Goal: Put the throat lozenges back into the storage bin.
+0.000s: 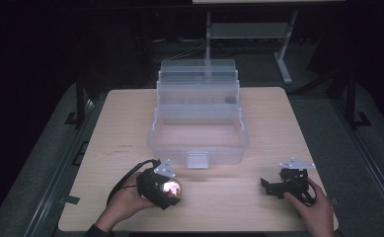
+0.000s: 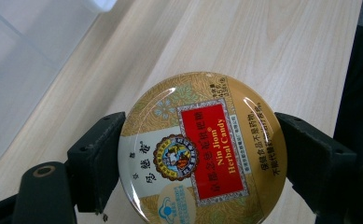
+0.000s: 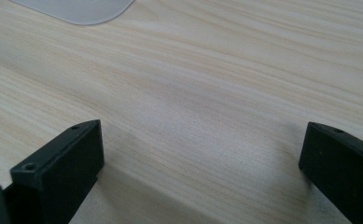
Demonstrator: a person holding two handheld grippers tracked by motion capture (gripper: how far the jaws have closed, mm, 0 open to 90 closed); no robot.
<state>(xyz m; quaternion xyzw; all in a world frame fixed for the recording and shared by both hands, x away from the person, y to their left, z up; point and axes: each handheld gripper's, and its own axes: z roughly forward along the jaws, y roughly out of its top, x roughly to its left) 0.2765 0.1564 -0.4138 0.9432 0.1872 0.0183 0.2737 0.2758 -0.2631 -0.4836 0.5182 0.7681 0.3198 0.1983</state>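
We've got the candy tin (image 2: 202,149) clamped edge-on in the left gripper (image 1: 166,189), ready for the organizer box (image 1: 198,139). Right gripper (image 3: 202,168) fingers wide apart, empty, parked on the worktop (image 1: 258,207).

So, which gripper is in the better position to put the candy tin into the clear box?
Left. The left gripper is shut on the candy tin, just in front of the clear box. The right gripper is open above the table, holding nothing.

left gripper (image 1: 172,190) gripping round tin (image 1: 171,189), tiered box (image 1: 198,118)
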